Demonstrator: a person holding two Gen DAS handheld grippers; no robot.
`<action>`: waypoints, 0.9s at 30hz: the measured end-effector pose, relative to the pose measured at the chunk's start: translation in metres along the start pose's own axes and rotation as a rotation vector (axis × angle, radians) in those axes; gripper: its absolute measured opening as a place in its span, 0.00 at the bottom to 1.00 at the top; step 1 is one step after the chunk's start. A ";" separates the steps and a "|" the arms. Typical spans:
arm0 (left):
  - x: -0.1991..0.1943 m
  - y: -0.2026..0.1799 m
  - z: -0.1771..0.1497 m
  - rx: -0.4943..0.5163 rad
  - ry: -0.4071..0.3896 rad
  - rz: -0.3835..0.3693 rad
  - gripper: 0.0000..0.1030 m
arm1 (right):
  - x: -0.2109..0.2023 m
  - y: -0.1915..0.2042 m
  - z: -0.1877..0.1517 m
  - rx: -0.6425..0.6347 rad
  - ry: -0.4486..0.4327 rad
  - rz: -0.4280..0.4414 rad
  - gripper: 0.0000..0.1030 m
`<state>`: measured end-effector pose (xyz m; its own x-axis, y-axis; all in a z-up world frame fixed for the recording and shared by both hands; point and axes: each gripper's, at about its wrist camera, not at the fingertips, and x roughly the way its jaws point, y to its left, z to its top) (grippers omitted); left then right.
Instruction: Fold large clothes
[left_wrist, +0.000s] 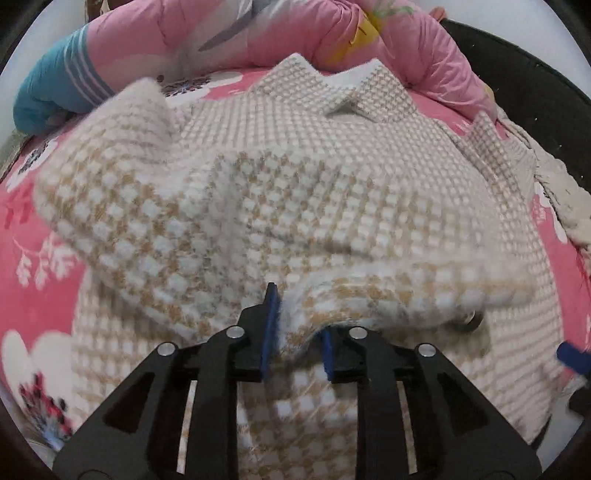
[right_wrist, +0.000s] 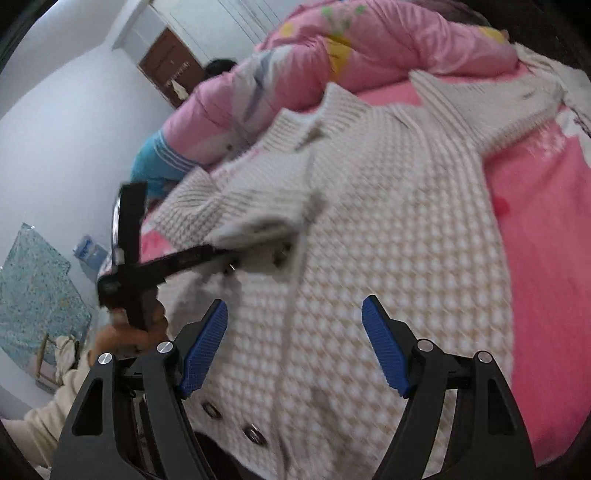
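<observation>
Cloth fills both views: a cream-and-tan checked coat (left_wrist: 332, 177) lies spread across a pink flowered bedsheet (left_wrist: 40, 258), its collar toward a rolled pink quilt (left_wrist: 177, 33). The left gripper (left_wrist: 295, 332) has its blue pads set narrow with a fold of the coat's sleeve (left_wrist: 155, 229) pinched between them, the sleeve lifted over the coat's body. From the right wrist view, the right gripper (right_wrist: 295, 343) hangs above the coat's front with its fingers spread wide and nothing between them. A metal button (right_wrist: 255, 434) shows near the lower edge. A person's hand (right_wrist: 136, 332) holds the left gripper's handle.
</observation>
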<state>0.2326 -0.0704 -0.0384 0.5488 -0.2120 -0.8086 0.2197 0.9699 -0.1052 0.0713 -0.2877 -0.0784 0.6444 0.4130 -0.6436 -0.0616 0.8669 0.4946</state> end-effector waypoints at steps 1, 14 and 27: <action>-0.005 0.000 -0.002 0.005 -0.018 -0.012 0.26 | 0.000 -0.001 0.002 0.000 0.006 -0.001 0.71; -0.081 0.028 -0.037 0.022 -0.164 -0.284 0.82 | 0.087 0.000 0.079 0.207 0.177 0.250 0.71; -0.049 0.096 -0.048 -0.150 -0.103 0.000 0.82 | 0.140 0.013 0.113 0.186 0.127 0.061 0.09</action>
<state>0.1881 0.0391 -0.0368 0.6303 -0.2155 -0.7458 0.1014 0.9753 -0.1961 0.2470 -0.2506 -0.0959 0.5416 0.5049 -0.6722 0.0515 0.7781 0.6260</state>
